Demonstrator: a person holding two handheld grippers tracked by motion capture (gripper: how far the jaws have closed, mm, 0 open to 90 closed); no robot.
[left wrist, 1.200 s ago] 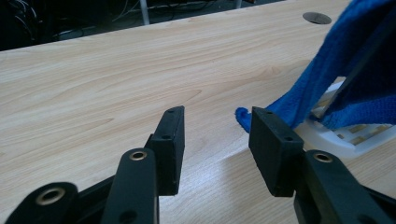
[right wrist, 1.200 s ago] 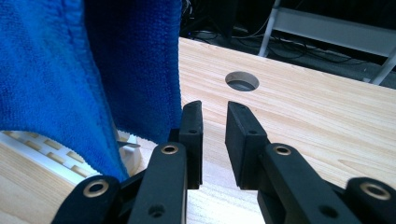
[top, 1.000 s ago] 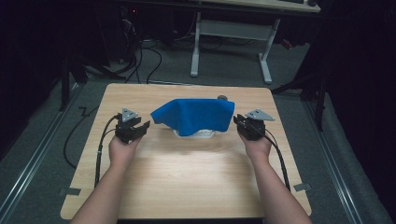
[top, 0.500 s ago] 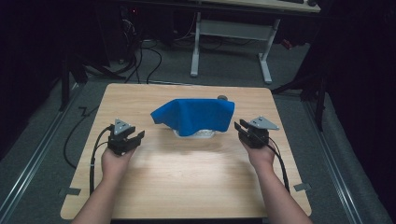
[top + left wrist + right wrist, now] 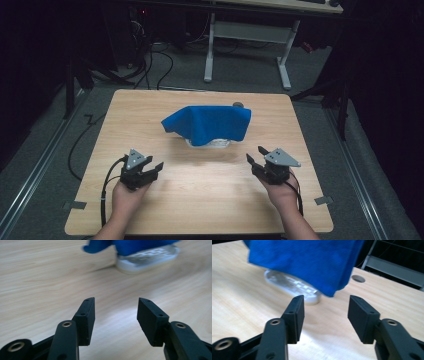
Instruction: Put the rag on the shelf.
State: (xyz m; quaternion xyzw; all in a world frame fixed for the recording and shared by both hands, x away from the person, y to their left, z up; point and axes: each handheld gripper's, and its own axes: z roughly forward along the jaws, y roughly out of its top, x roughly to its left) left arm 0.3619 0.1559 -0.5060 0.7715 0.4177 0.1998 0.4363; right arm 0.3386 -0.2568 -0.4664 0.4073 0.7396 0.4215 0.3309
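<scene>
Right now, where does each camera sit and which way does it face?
High view: fixed above the person's side, looking forward and down on the table; both forearms, left tongs and right tongs show.
Left gripper view: rides the left tongs, looking low across the wood at the blue cloth over a white basket; open jaws.
Right gripper view: rides the right tongs, facing the cloth's hanging corner; open jaws.
Shared: all show cloth and basket.
</scene>
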